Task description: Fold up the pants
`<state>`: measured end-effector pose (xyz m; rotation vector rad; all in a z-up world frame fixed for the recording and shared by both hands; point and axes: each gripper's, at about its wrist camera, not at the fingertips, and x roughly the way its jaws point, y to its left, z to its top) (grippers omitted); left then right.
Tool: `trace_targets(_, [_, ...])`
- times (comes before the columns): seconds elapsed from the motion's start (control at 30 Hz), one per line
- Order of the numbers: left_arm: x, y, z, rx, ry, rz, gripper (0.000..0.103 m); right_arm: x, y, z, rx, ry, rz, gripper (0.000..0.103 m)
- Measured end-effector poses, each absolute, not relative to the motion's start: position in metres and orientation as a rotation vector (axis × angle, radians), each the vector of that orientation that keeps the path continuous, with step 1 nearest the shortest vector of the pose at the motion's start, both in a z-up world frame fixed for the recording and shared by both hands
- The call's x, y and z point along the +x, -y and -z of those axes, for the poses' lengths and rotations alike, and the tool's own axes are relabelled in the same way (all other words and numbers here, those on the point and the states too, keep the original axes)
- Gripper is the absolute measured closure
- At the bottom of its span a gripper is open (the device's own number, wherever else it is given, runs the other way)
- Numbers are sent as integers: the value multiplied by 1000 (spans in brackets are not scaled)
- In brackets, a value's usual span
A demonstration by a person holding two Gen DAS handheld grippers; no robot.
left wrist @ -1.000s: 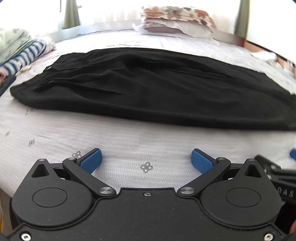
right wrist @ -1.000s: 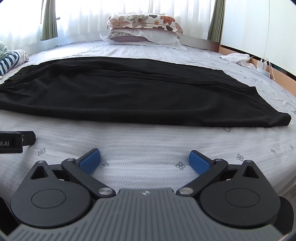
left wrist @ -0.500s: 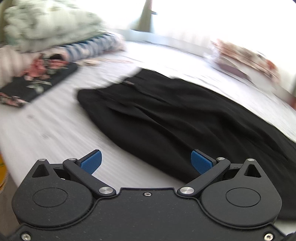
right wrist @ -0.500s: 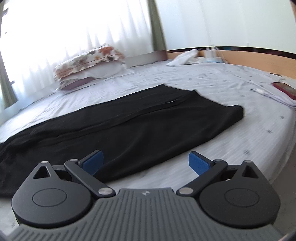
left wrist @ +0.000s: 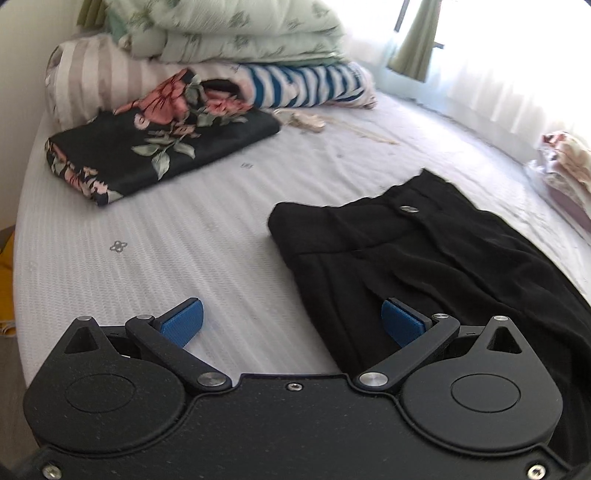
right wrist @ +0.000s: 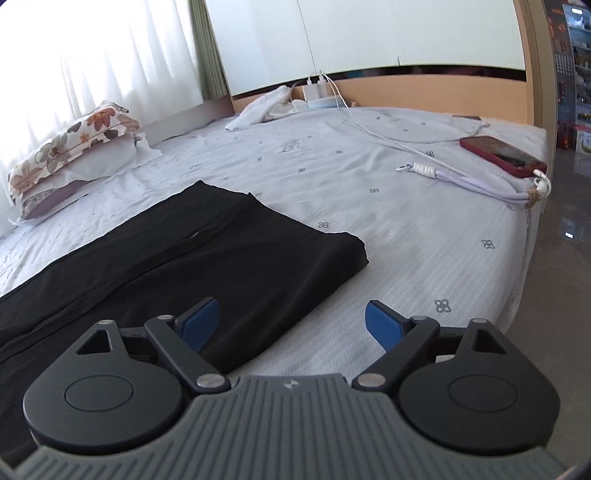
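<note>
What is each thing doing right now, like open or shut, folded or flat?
left gripper: open, holding nothing.
right gripper: open, holding nothing.
black pants: lying flat on the bed, folded lengthwise only.
floral cloth: folded.
green quilt: folded, stacked on top.
red phone: lying flat, cable plugged in.

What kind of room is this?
Most likely a bedroom. The black pants lie on a bed with a wooden headboard, a flowery pillow sits by the curtained window, and folded bedding is stacked at one end.
</note>
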<state>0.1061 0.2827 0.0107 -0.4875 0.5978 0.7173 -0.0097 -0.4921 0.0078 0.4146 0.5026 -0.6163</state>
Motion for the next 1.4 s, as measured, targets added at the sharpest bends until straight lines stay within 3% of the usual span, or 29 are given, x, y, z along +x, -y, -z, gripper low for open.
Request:
trace_targets(0.1, [114, -284, -6, -456, -601, -741, 0, 1, 508, -5, 456, -520, 612, 20])
trace_targets(0.23, [130, -287, -1, -394, -643, -773, 0, 18, 531, 2, 506, -547, 649, 39])
trace_targets(0.43, [145, -293, 3, -362, -664, -790, 0, 36, 539, 5, 483, -575, 629, 44])
trace_targets(0.6, [150, -296, 3, -375, -663, -781, 0, 52, 538, 6, 422, -607, 644, 59])
trace_targets(0.63, [149, -296, 2, -374, -659, -781, 7, 55, 536, 5, 400, -617, 666, 69])
trace_targets(0.67, [148, -294, 1, -369, -646, -782, 20, 57, 534, 5, 377, -625, 681, 76])
trace_targets(0.7, [146, -292, -1, -364, -631, -775, 27, 59, 533, 4, 360, -631, 687, 79])
trace_targets(0.77, [144, -287, -6, -370, -612, -737, 66, 61, 533, 2, 356, -635, 687, 87])
trace_targets(0.87, [144, -280, -14, -361, -603, -747, 90, 58, 537, -3, 386, -627, 686, 91])
trace_targets(1.4, [99, -265, -78, -308, -502, -675, 92, 36, 525, -44, 215, -575, 722, 93])
